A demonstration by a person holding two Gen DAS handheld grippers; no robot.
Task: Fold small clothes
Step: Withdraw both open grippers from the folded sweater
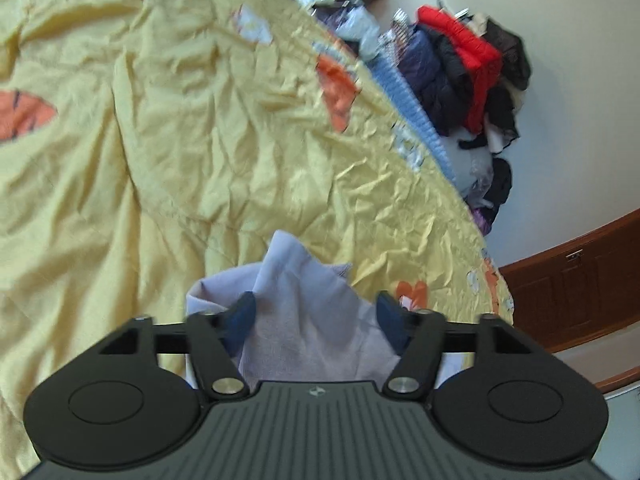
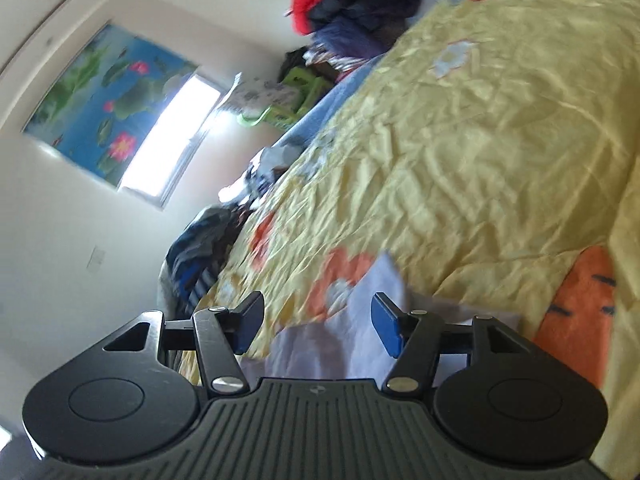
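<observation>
Left hand-held gripper at bottom of view, jaws spread wide, blue pads well apart. Lilac cloth bunched between and under fingers, one corner peaking up past tips; whether pads touch it, unclear. Cloth lies on bed, on wrinkled yellow quilt with orange patches. Beyond the quilt's far edge, clothes pile against white wall, red jacket on top. Brown cabinet at right. View slightly blurred.

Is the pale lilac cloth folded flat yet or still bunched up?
Still bunched up. The pale lilac cloth rises in a crumpled peak with loose creases between the open left tongs, above the yellow quilt.
</observation>
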